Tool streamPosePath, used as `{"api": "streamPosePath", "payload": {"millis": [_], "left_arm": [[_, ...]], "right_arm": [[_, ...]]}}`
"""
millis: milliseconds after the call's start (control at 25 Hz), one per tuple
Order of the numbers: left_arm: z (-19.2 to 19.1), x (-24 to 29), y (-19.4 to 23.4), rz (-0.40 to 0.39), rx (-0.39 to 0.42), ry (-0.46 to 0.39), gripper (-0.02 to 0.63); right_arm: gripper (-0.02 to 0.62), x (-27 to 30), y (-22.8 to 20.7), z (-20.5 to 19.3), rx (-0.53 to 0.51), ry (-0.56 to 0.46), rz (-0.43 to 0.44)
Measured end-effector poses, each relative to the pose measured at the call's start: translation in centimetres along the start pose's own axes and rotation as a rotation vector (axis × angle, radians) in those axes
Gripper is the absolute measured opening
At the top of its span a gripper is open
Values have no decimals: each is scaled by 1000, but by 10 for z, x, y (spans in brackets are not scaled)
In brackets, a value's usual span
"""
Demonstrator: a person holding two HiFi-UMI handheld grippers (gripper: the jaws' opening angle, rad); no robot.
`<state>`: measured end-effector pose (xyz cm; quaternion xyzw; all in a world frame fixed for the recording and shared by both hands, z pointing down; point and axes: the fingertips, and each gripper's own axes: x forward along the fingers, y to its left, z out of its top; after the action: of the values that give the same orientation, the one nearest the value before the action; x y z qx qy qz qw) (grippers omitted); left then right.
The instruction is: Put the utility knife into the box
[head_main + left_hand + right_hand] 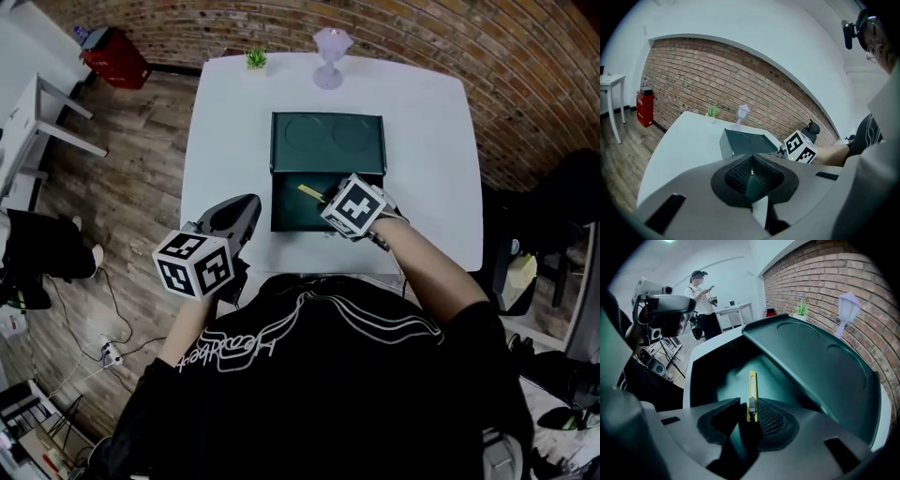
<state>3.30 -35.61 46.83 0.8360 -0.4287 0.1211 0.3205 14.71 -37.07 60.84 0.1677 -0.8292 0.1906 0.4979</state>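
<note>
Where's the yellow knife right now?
In the head view the utility knife pokes into the open green box mid-table, just right of centre, its near end between the right gripper's jaws.

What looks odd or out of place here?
Nothing stands out: the yellow utility knife is between the right tongs, over the open green box on the white table. Nothing looks spilled or broken.

Brick wall (469, 37), wood floor (131, 169), white table (422, 141), red cabinet (114, 56)
</note>
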Motion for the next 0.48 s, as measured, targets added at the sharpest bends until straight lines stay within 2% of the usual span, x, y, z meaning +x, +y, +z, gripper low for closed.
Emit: {"api": "streamPosePath", "payload": {"millis": [120,200,400,480], "left_arm": [[1,-2,0,-5,7,0,37],[-2,-4,1,-10,-4,3,37],[-11,-8,-1,-43,3,44,37],[-7,-15,-3,-52,24,55,37]], "right_arm": [[188,-4,3,2,15,-22,9],[211,-10,4,6,17,-51,7],[251,-38,12,9,52,-143,13],[244,-55,14,14,92,-206,-5]]}}
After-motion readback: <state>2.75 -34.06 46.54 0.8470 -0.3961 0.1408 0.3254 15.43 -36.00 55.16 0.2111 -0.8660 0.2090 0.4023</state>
